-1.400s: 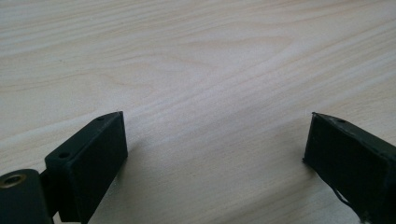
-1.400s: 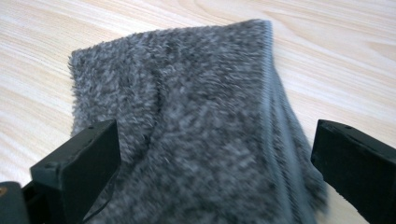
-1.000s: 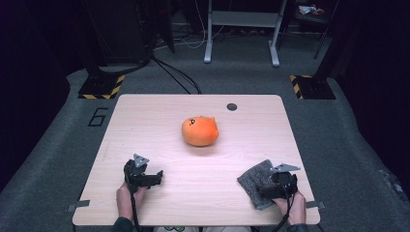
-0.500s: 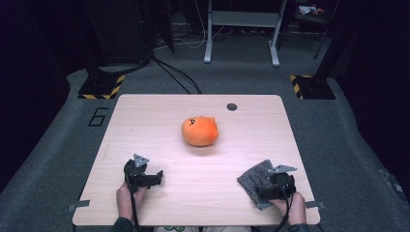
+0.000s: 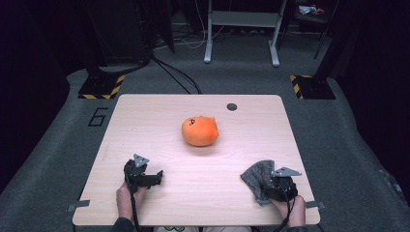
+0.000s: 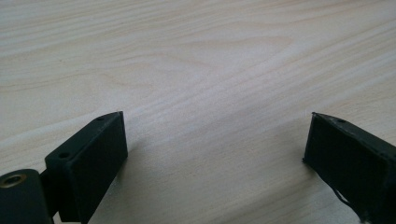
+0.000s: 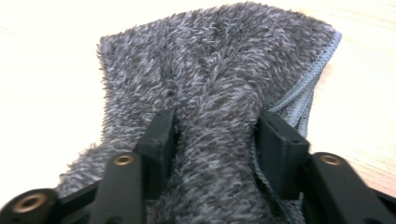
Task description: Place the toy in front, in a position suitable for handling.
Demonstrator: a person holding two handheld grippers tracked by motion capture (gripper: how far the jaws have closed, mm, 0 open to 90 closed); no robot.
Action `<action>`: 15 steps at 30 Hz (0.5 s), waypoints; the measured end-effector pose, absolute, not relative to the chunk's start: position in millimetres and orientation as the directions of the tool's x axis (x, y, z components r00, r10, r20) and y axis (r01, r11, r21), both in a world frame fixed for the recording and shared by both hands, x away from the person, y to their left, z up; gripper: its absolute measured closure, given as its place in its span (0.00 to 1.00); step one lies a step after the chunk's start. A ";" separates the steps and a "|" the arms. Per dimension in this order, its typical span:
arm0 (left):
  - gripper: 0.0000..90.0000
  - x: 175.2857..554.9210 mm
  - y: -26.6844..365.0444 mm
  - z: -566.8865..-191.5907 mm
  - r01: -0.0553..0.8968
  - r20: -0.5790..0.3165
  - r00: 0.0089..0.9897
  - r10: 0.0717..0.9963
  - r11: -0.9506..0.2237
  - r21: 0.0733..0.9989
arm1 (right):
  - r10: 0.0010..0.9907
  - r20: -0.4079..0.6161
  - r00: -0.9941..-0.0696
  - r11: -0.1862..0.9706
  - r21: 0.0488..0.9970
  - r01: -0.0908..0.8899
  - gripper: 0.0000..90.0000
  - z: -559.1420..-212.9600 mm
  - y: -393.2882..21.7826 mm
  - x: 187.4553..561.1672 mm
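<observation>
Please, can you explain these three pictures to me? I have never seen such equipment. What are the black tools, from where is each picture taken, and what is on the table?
A person sits at a wooden table holding a hand-held gripper in each hand. One camera looks down from above; the other two ride on the grippers and look along their black fingers. The left gripper is open over bare wood. The right gripper has just been closing, and its fingers now pinch a fold of a grey fuzzy cloth. An orange plush toy lies mid-table.
</observation>
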State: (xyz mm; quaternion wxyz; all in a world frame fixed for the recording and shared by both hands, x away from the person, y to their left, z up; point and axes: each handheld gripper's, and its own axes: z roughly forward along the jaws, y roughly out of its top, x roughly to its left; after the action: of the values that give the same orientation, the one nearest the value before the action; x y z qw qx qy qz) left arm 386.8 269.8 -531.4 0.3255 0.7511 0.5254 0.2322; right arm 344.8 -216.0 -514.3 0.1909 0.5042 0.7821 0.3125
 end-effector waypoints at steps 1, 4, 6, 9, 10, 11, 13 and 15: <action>0.06 386.8 269.8 -531.4 0.638 0.006 0.340 0.940 -0.235 0.733 | 0.909 0.016 -0.415 0.293 0.686 0.667 0.59 -514.5 -215.6 344.4; 0.06 386.9 269.9 -531.4 0.638 0.007 0.340 0.940 -0.236 0.733 | 0.910 0.013 -0.414 0.290 0.694 0.659 0.65 -515.1 -216.3 343.1; 0.06 386.8 269.8 -531.4 0.639 0.004 0.341 0.940 -0.235 0.732 | 0.914 0.018 -0.405 0.278 0.701 0.657 0.68 -515.7 -215.7 341.9; 0.06 386.8 269.7 -531.4 0.640 0.004 0.341 0.940 -0.235 0.732 | 0.912 0.009 -0.409 0.283 0.709 0.647 0.70 -516.4 -215.9 340.5; 0.06 386.8 269.8 -531.4 0.638 0.006 0.340 0.940 -0.236 0.733 | 0.915 0.007 -0.403 0.279 0.710 0.646 0.71 -516.4 -215.6 340.1; 0.06 386.8 269.8 -531.4 0.639 0.005 0.340 0.940 -0.235 0.733 | 0.916 0.007 -0.402 0.277 0.713 0.644 0.71 -516.4 -215.5 340.0; 0.06 386.9 269.9 -531.4 0.638 0.007 0.341 0.940 -0.237 0.733 | 0.920 0.012 -0.393 0.267 0.715 0.646 0.73 -516.2 -215.2 339.4; 0.06 386.9 269.8 -531.4 0.638 0.007 0.340 0.940 -0.236 0.733 | 0.920 0.013 -0.391 0.262 0.722 0.640 0.74 -515.6 -216.5 339.4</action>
State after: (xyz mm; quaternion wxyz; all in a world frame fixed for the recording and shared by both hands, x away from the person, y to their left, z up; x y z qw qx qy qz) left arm 386.9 269.8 -531.4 0.3255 0.7512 0.5253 0.2321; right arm 339.4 -216.5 -515.6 0.2118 0.5095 0.7656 0.3309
